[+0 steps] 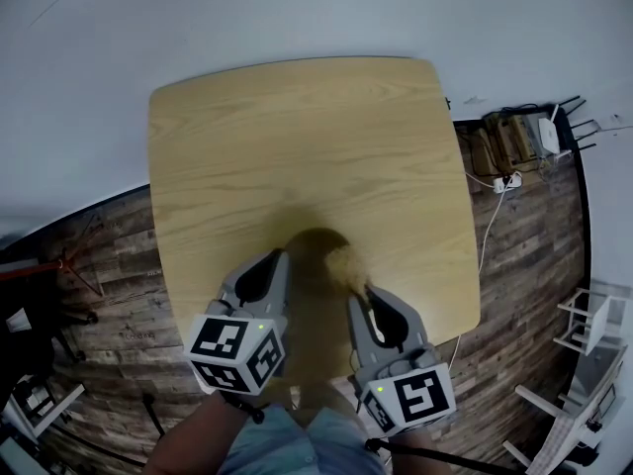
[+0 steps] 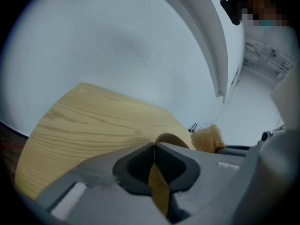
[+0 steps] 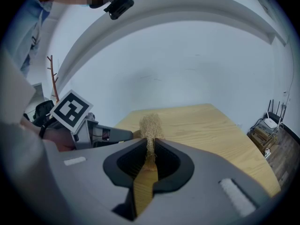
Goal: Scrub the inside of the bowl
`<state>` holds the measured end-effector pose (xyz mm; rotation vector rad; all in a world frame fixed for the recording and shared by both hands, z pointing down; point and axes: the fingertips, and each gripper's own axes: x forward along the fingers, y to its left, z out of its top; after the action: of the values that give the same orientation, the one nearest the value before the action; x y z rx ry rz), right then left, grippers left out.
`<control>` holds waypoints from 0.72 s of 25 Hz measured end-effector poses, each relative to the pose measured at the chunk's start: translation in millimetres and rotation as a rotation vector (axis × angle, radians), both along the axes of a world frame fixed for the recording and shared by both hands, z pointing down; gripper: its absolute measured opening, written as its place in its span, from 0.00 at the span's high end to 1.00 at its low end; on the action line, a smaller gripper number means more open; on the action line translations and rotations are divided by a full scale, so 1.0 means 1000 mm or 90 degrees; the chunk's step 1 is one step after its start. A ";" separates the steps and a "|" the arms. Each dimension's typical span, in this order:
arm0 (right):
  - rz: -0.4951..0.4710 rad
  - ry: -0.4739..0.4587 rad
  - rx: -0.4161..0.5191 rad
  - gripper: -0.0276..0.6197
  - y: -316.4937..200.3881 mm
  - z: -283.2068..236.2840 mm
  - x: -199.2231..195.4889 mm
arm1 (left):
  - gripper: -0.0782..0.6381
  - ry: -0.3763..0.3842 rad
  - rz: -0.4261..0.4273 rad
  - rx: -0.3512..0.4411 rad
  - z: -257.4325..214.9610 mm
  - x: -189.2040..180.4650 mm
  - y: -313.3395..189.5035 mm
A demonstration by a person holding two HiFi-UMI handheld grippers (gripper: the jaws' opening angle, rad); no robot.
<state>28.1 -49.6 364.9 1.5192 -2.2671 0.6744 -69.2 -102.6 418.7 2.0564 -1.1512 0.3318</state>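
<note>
wooden table [image 1: 297,137], bowl [image 1: 315,245], scrubber [image 1: 346,263]

The left gripper [image 1: 281,257] clamps the bowl [image 1: 318,240] by its left rim, jaws closed on it; the right gripper [image 1: 356,287], beside it, pinches a fibrous scrubber [image 1: 346,263] over the bowl.

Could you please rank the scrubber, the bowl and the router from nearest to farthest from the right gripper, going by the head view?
1. scrubber: clamped in the jaws of the right gripper.
2. bowl: just left of the scrubber.
3. router: off the table, at the far upper right.
</note>
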 end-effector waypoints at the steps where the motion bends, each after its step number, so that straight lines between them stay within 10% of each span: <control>1: 0.000 0.000 -0.002 0.89 0.000 0.000 -0.001 | 0.85 -0.005 -0.003 0.006 -0.002 -0.001 -0.002; 18: -0.044 -0.006 0.045 0.89 -0.017 -0.009 -0.008 | 0.85 -0.186 -0.002 0.158 -0.038 -0.019 -0.021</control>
<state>20.5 -67.0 355.8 1.4648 -2.3619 0.5904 -88.4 -123.6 380.6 2.2735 -1.4307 0.5232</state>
